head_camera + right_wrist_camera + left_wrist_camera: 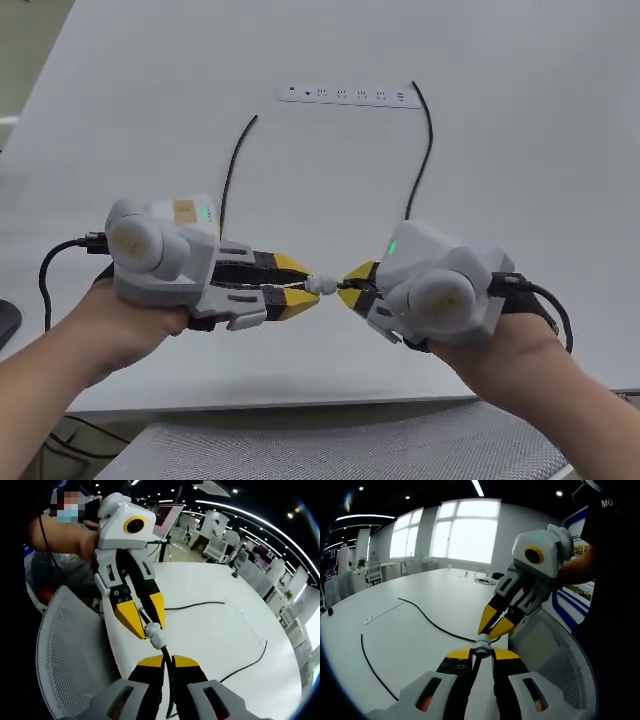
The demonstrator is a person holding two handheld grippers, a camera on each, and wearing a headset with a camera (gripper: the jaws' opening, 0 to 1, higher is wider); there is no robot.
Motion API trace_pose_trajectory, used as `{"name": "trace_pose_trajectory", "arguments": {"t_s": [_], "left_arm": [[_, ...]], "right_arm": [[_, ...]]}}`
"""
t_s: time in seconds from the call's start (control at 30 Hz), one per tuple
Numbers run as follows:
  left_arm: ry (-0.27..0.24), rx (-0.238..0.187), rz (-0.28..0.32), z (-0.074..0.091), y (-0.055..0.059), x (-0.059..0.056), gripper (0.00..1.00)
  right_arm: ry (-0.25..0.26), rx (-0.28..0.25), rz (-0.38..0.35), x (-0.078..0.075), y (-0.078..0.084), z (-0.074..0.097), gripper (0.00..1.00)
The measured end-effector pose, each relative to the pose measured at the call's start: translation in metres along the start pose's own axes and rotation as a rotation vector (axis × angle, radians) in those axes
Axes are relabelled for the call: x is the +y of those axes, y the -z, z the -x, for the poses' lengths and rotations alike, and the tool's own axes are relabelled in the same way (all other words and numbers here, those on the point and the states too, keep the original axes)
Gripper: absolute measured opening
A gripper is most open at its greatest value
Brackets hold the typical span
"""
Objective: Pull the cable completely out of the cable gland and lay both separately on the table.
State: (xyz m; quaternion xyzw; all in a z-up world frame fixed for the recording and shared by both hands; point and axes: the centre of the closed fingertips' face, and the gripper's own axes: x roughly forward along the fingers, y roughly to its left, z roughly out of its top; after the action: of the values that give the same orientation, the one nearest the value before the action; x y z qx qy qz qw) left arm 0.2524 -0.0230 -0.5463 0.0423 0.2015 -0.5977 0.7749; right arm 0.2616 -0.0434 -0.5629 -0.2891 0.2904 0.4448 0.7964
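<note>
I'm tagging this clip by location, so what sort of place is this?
Probably an open-plan office: a large white table with a power strip, desks and chairs beyond it, and big windows.

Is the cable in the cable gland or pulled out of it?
In: the black cable runs into the white cable gland, which the left gripper clamps while the right gripper grips the cable beside it.

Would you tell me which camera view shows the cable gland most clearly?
The right gripper view: the white cable gland stands clear at the left gripper's yellow tips, the black cable running from it into the right gripper. The head view shows it small between both grippers; the left gripper view shows it end-on.
</note>
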Motion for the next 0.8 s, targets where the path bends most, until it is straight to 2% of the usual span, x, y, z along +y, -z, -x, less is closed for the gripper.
{"name": "trace_pose_trajectory", "arguments": {"t_s": [0.17,0.3,0.4,0.47,0.57,0.63,0.67,0.8], "left_arm": [[-0.008,0.004,-0.003,0.001,0.000,0.003,0.16],[-0.012,0.003,-0.005,0.001,-0.001,0.004,0.16],[-0.021,0.011,-0.014,0.003,0.000,0.008,0.16],[-0.025,0.006,-0.006,0.006,-0.001,0.011,0.16],[-0.026,0.007,-0.006,0.007,-0.001,0.011,0.16],[-0.027,0.007,-0.003,0.007,0.000,0.011,0.15],[-0.028,0.006,0.000,0.007,0.001,0.011,0.15],[-0.028,0.000,0.010,0.006,0.001,0.010,0.15]], "right_arm": [[0.001,-0.004,-0.069,-0.006,0.007,-0.001,0.00],[-0.015,-0.037,-0.182,-0.008,0.008,-0.003,0.00],[0.002,-0.024,-0.173,-0.013,0.014,-0.004,0.00],[0.003,-0.030,-0.224,-0.015,0.016,-0.004,0.00],[0.017,-0.031,-0.246,-0.021,0.022,-0.004,0.00],[0.030,-0.029,-0.299,-0.026,0.028,-0.005,0.00],[0.032,-0.038,-0.349,-0.028,0.031,-0.005,0.00],[0.052,-0.019,-0.425,-0.034,0.046,-0.005,0.00]]}}
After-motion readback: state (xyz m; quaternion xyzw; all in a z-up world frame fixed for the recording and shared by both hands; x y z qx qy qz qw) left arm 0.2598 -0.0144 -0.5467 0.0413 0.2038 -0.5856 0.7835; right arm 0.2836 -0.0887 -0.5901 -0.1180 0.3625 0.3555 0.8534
